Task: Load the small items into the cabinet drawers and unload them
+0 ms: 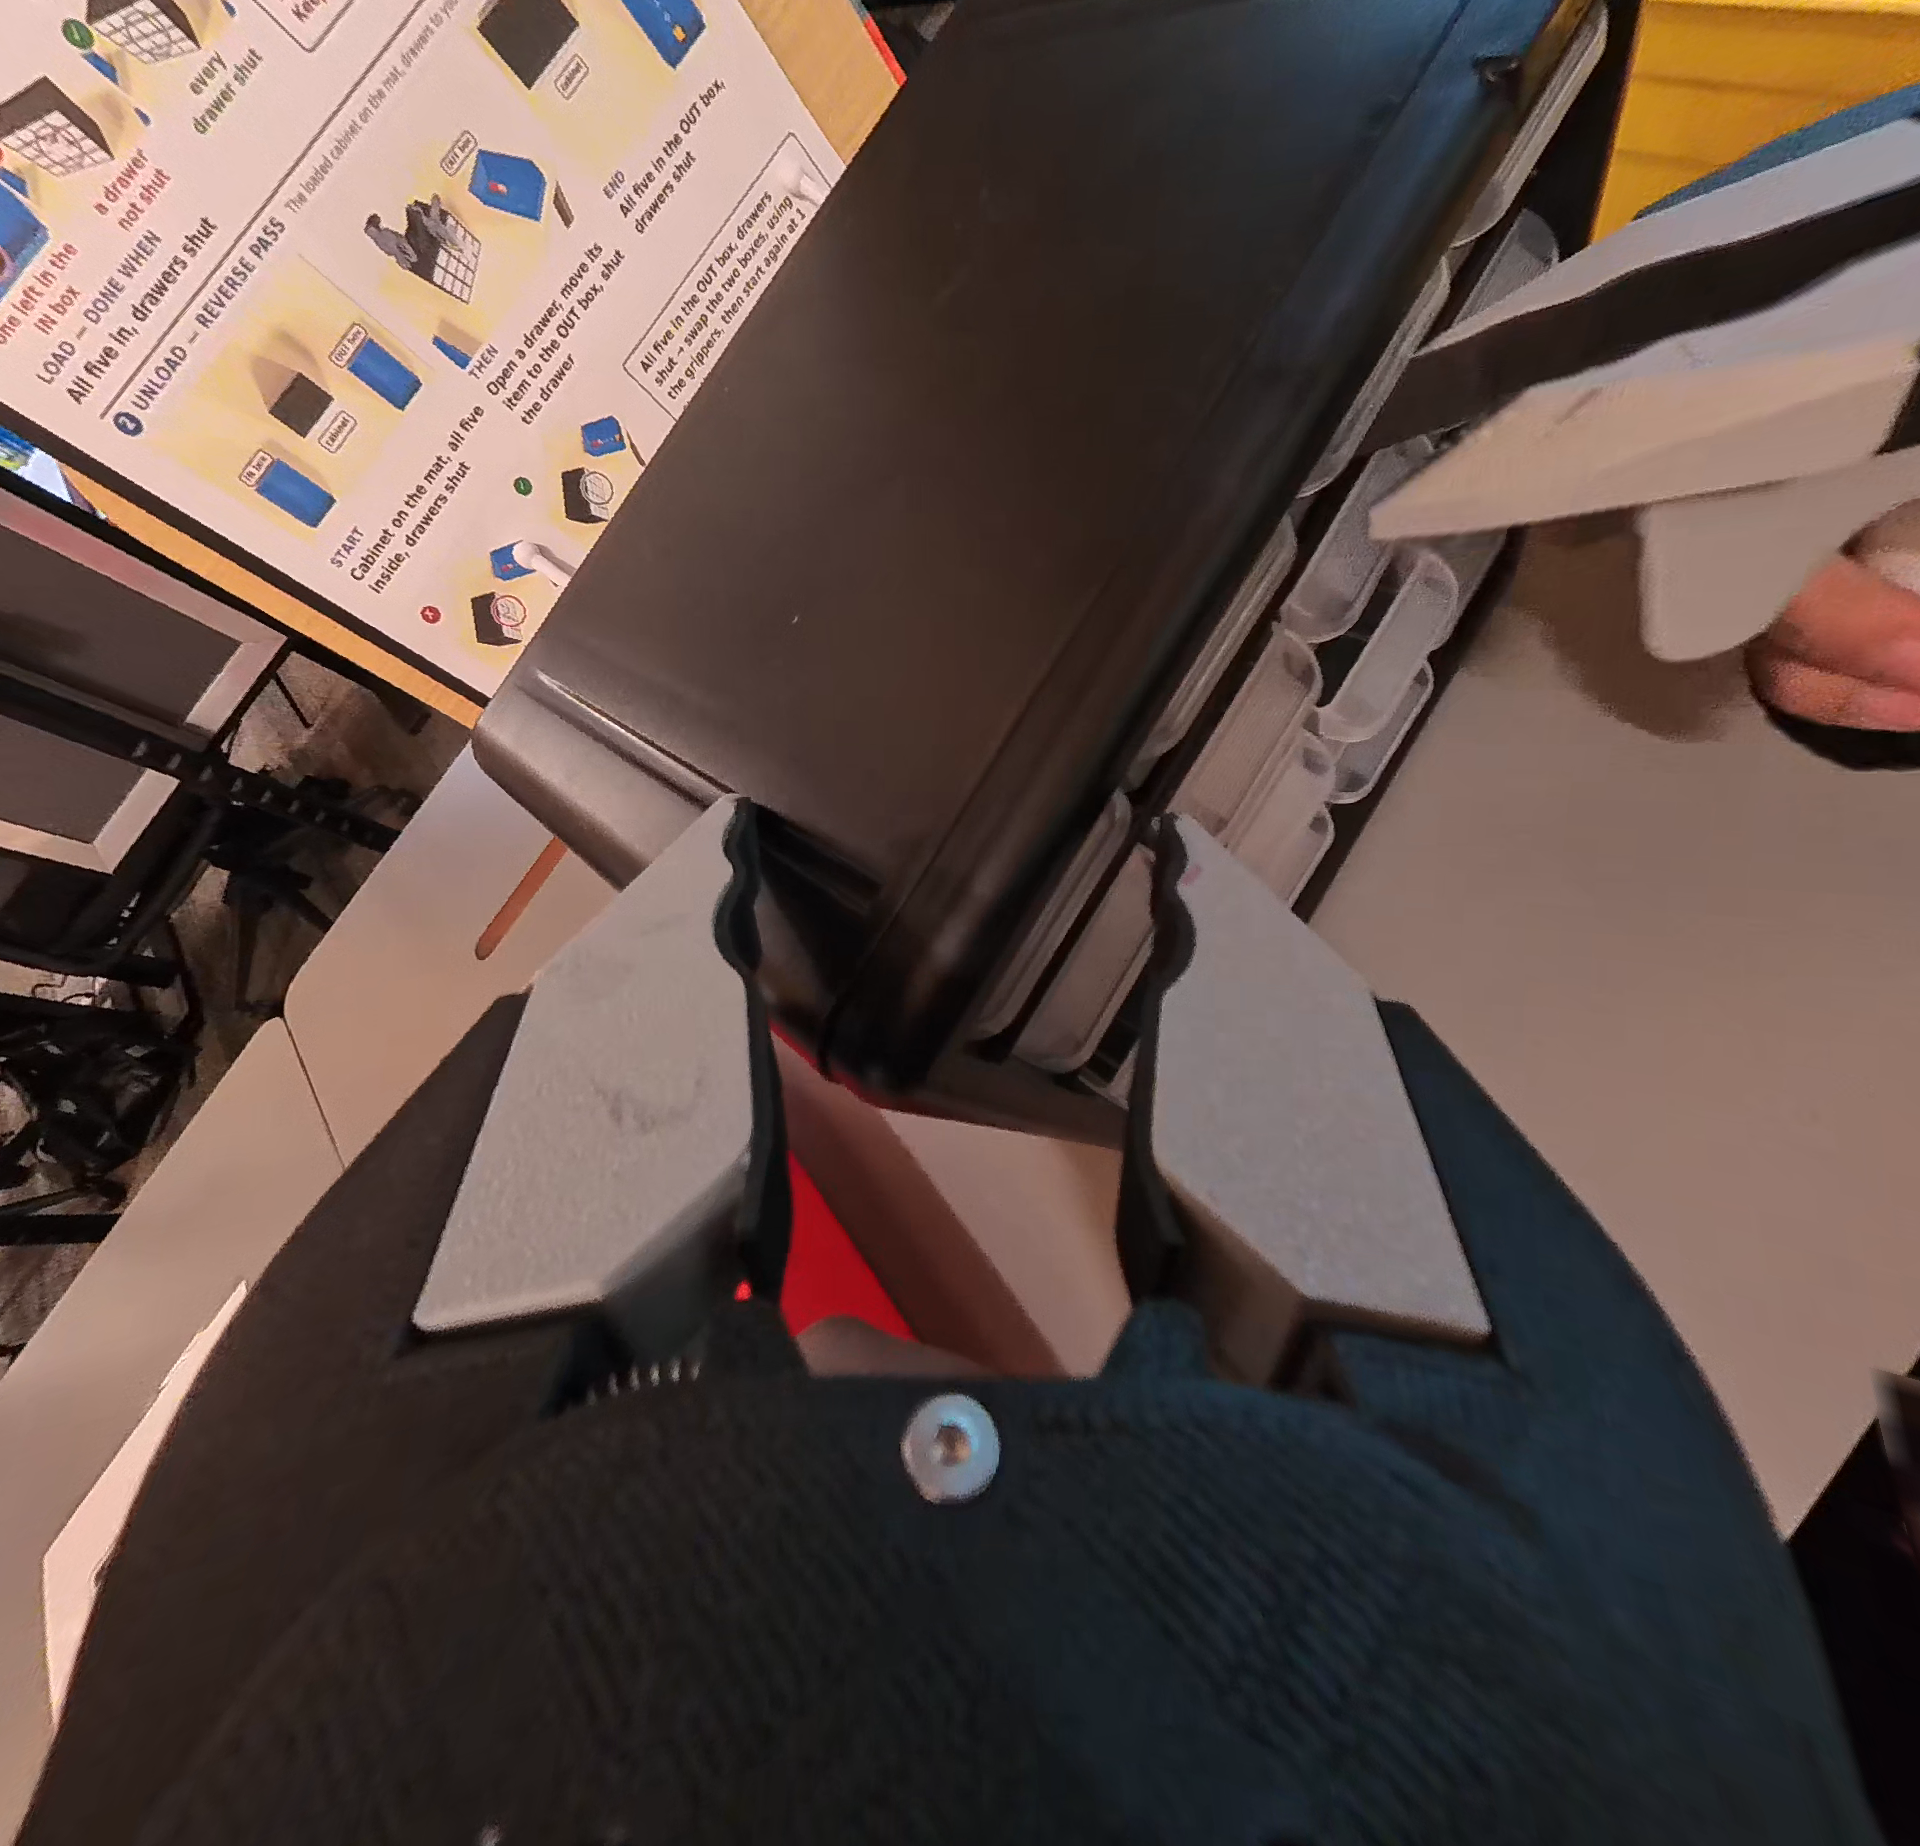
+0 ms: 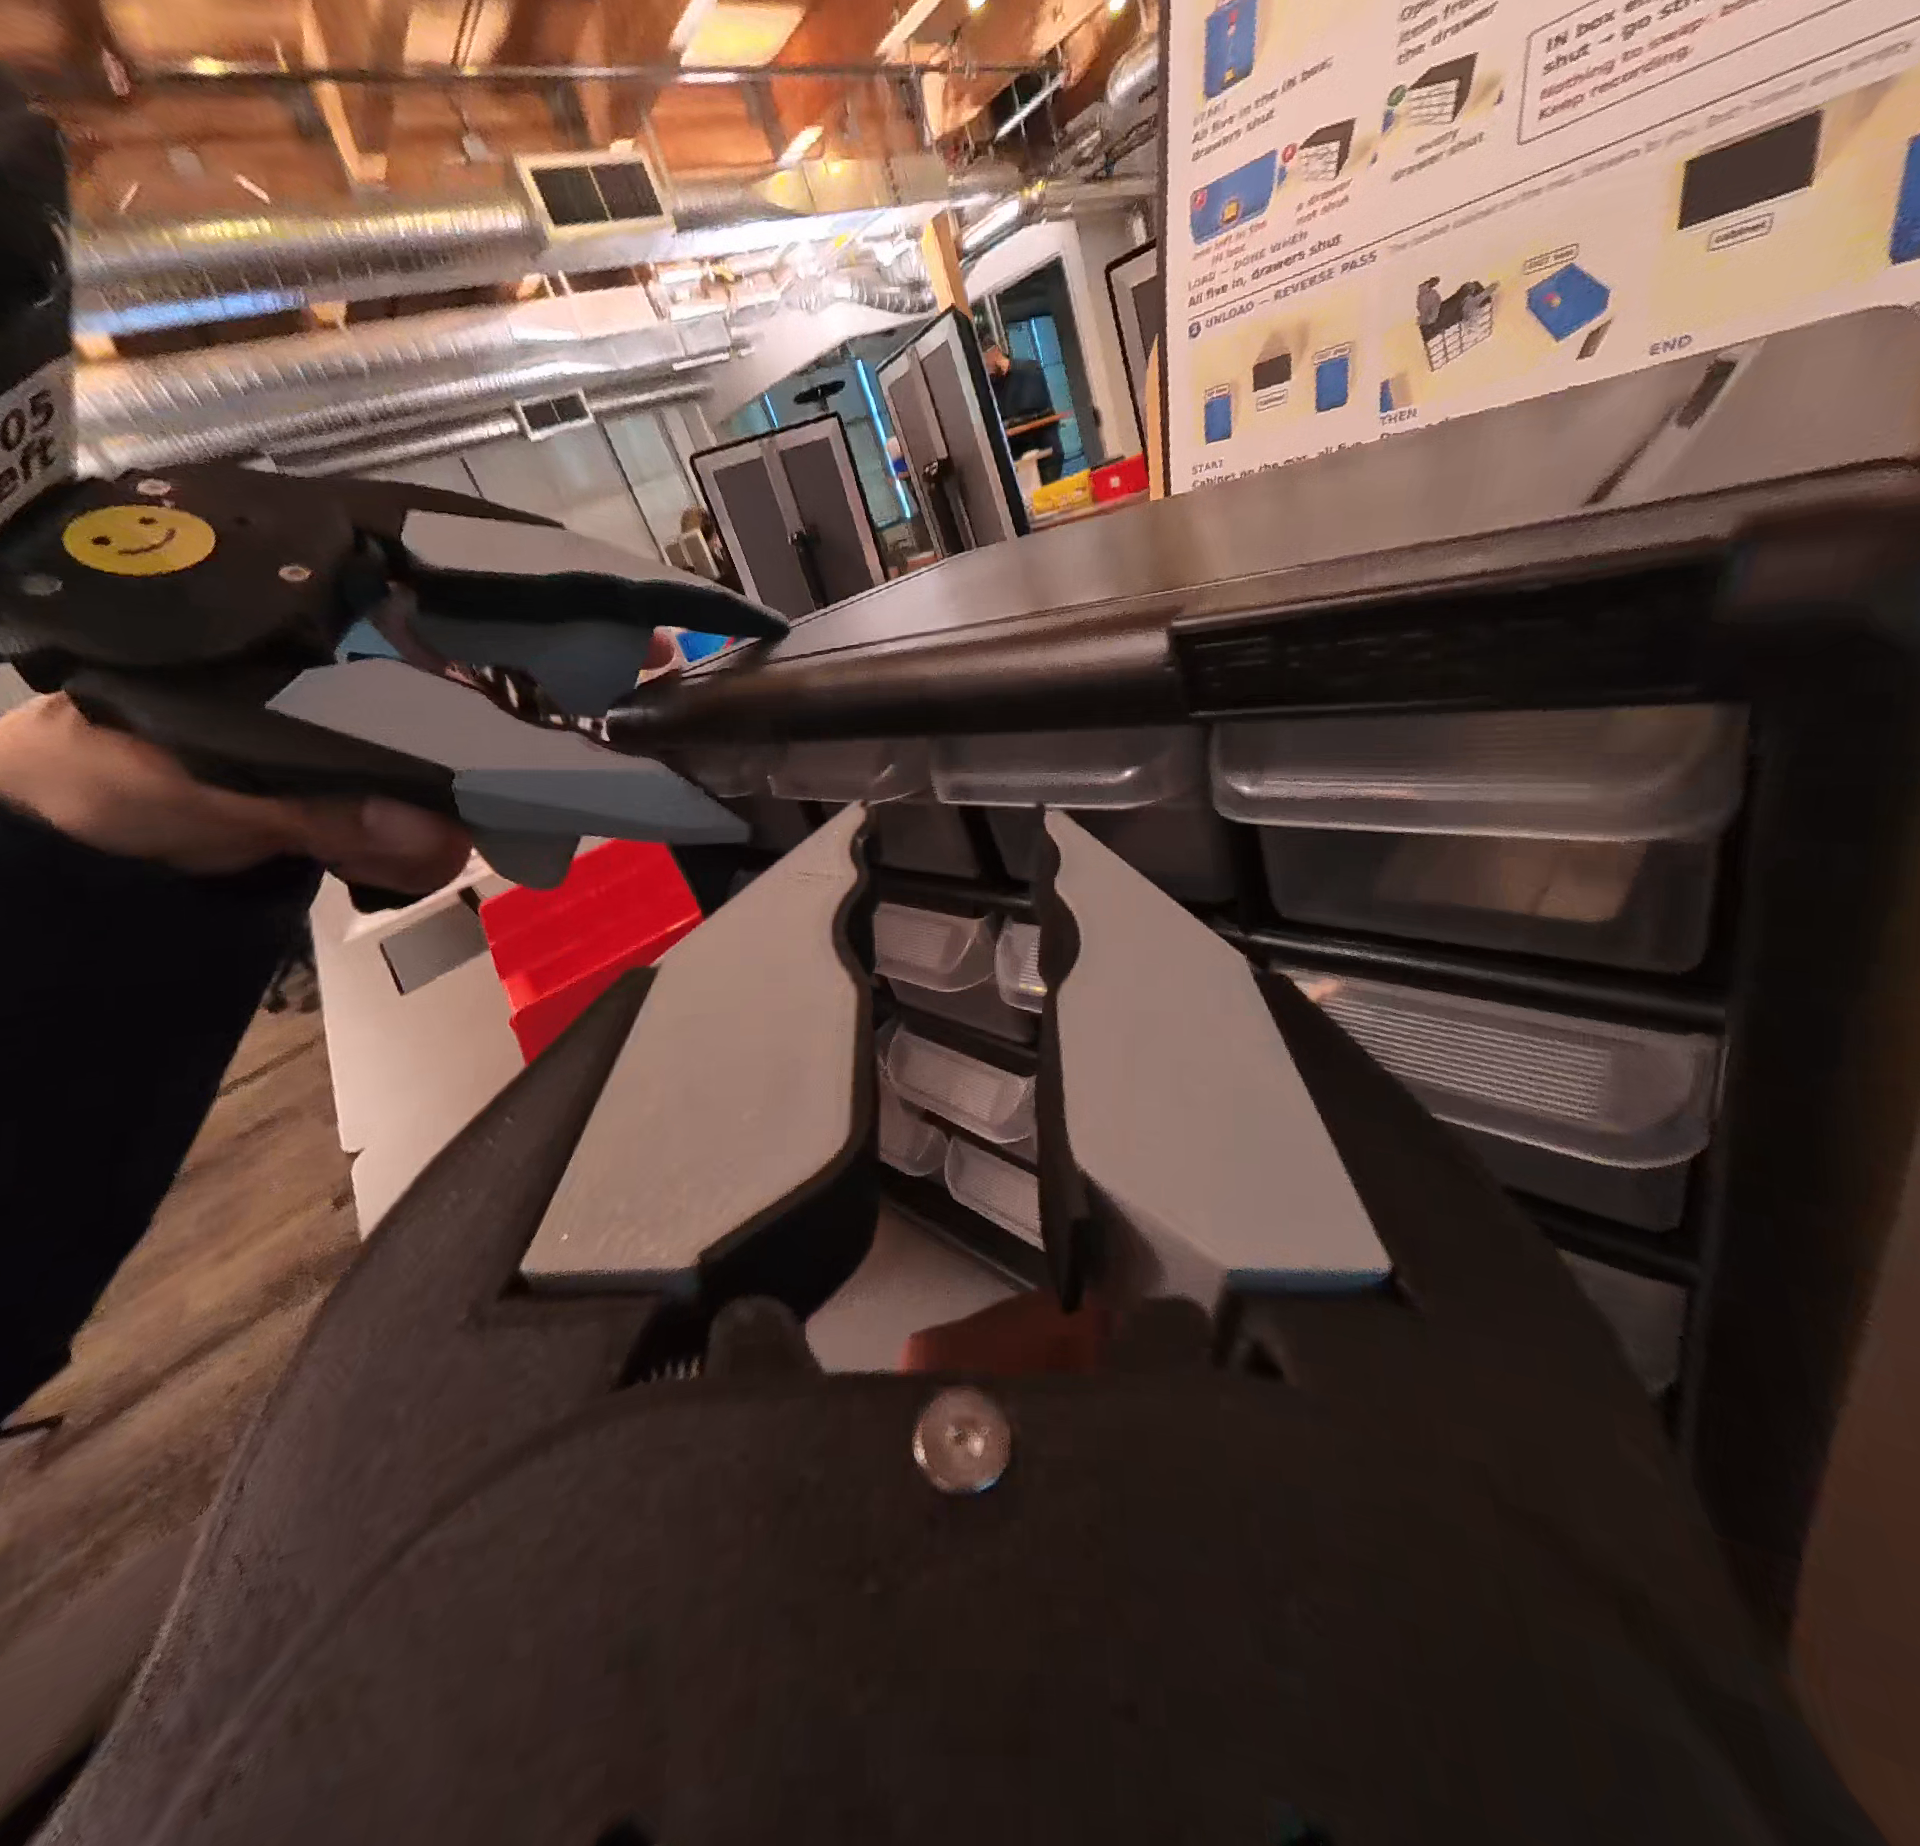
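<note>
The black cabinet stands on the pale counter, with its rows of clear plastic drawers facing the right wrist view. The drawers in view look pushed in. A printed poster with small pictures stands behind the cabinet.

The left hand-held gripper is spread wide around the near top corner of the cabinet. One finger sits over the flat black top. The other finger sits on the drawer side, by the front edge. In the right wrist view this same gripper reaches the cabinet's corner from the left, one finger on the top and one below the edge. I cannot tell if the pads press on the cabinet or only sit close to it.

The right hand-held gripper is open only a little. Its two grey fingers point at the small drawers on the left part of the cabinet, just under the top row. Nothing sits between its pads. I cannot tell if the tips touch a drawer.

A person's hand holds the left gripper. A red box sits below it, beside the cabinet.
</note>
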Motion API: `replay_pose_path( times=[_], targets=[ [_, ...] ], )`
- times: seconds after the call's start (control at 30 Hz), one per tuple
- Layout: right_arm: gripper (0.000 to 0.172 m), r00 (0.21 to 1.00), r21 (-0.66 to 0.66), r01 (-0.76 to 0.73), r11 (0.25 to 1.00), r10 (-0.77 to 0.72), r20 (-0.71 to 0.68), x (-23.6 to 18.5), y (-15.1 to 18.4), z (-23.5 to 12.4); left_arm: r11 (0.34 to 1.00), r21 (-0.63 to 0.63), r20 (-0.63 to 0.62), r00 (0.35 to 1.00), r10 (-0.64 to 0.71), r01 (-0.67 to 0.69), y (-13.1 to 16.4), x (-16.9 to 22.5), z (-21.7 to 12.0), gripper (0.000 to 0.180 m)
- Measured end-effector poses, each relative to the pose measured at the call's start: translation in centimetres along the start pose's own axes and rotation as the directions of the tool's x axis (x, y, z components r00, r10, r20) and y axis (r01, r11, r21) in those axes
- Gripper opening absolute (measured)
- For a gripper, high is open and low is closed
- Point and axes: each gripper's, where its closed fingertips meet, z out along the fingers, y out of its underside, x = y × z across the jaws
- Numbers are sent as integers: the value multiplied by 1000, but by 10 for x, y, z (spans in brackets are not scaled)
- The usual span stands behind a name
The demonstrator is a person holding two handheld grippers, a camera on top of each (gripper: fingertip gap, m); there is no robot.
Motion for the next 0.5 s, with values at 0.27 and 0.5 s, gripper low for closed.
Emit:
replay_pose_path(
  times=[0.27, 0.5],
  targets=[
    [31, 981, 67, -74, 995, 60, 184, -25, -6, -10, 1000, 1, 2, 1000, -3, 3, 0, 0, 0, 75],
    [35, 982, 72, -15, 997, 1, 189, -41, -10, -18, 1000, 2, 1, 1000, -5, 5, 0, 1, 0, 76]
  ],
)
